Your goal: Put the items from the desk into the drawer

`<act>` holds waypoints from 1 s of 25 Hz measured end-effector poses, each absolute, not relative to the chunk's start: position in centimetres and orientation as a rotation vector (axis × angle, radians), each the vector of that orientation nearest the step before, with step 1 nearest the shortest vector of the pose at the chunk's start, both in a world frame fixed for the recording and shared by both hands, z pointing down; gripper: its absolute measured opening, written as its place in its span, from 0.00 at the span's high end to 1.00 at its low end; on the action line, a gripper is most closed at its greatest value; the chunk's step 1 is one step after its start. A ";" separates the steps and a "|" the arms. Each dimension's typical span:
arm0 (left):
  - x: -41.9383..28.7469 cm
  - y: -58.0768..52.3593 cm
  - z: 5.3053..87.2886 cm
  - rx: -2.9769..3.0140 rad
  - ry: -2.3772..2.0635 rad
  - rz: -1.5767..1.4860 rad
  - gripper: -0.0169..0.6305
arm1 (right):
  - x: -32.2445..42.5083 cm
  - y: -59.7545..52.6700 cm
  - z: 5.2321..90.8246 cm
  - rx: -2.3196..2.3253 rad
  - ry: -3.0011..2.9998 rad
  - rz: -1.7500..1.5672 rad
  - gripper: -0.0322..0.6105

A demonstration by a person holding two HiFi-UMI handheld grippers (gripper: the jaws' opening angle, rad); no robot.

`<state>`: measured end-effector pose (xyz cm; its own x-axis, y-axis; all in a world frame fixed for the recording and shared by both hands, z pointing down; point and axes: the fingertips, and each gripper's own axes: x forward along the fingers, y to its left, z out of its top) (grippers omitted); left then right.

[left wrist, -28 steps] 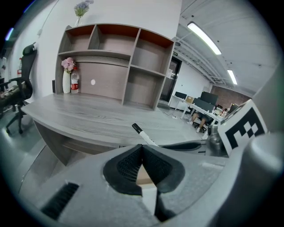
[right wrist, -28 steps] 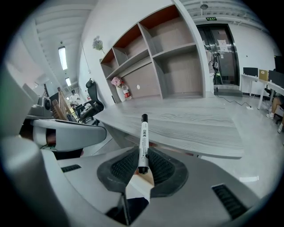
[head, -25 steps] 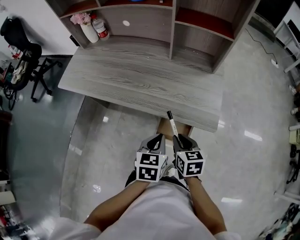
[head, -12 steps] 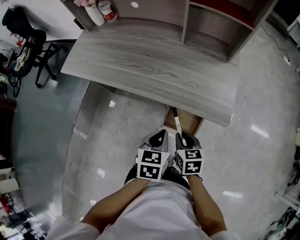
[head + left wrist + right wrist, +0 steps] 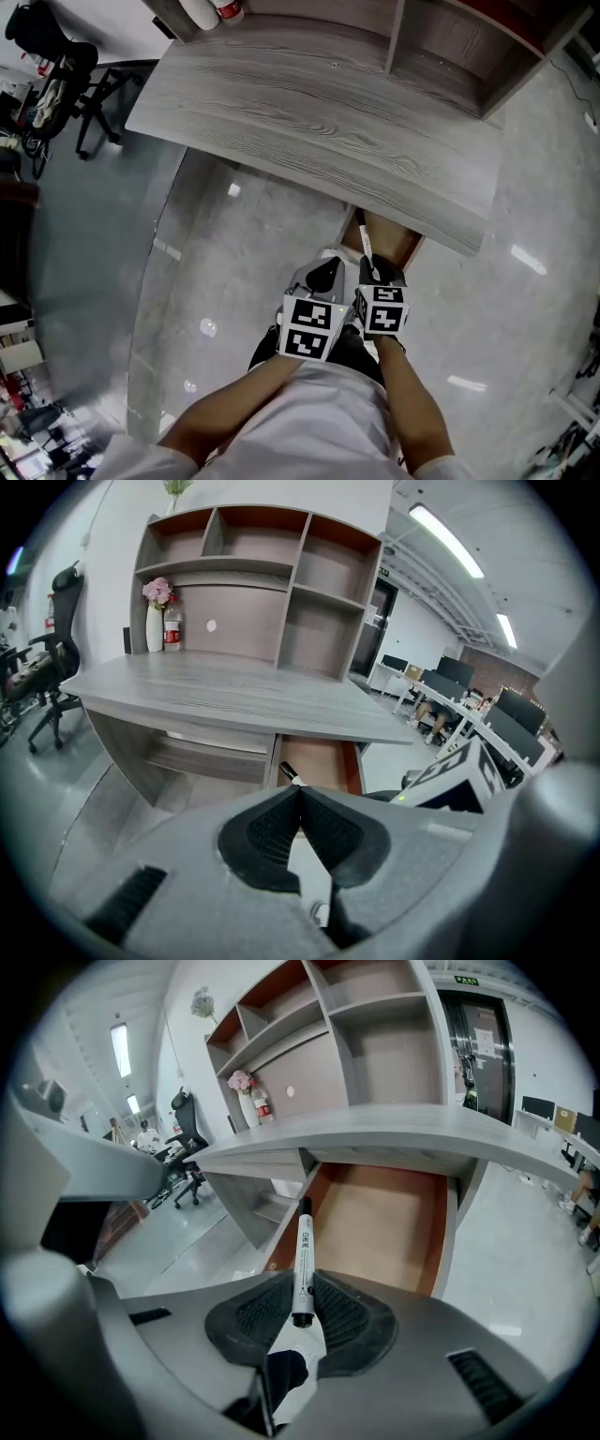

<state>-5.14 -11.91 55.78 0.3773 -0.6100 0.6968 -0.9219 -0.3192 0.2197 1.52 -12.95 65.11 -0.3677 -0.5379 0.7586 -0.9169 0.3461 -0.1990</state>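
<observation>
A white marker with a black cap [image 5: 303, 1260] sticks forward from my right gripper [image 5: 302, 1312], whose jaws are shut on its rear end. The marker [image 5: 366, 240] points over the near edge of the open drawer [image 5: 384, 1218], which is brown inside and looks empty. The drawer [image 5: 401, 246] juts out from under the right end of the grey wooden desk [image 5: 309, 122]. My left gripper [image 5: 325, 277] hangs close beside the right gripper [image 5: 372, 274], its jaws closed with nothing between them. In the left gripper view the left gripper [image 5: 300, 794] faces the drawer [image 5: 319, 761].
A shelf unit [image 5: 272, 583] stands on the desk's back, with a white vase of pink flowers [image 5: 155, 621] and a bottle [image 5: 172, 635] at its left. A black office chair [image 5: 66, 84] is left of the desk. Glossy floor [image 5: 206, 281] surrounds me.
Both grippers, together with the marker, have drawn closer to the open drawer. The head view has shifted so the desk sits higher in the picture.
</observation>
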 end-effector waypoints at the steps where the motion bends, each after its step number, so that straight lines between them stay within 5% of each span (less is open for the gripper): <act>1: -5.4 -11.8 55.9 2.036 -1.318 0.677 0.97 | 1.5 -13.4 65.5 1.273 -2.014 0.841 0.87; 9: -7.2 -12.0 56.6 1.990 -1.353 0.686 0.97 | 1.0 -14.8 68.2 1.262 -1.928 0.887 0.86; 13: -7.6 -12.5 56.6 1.984 -1.365 0.679 0.97 | 0.4 -14.7 68.4 1.225 -1.946 0.903 0.78; 25: -4.1 -11.0 53.8 2.057 -1.358 0.636 0.97 | 2.5 -12.4 60.7 1.279 -2.113 0.887 0.86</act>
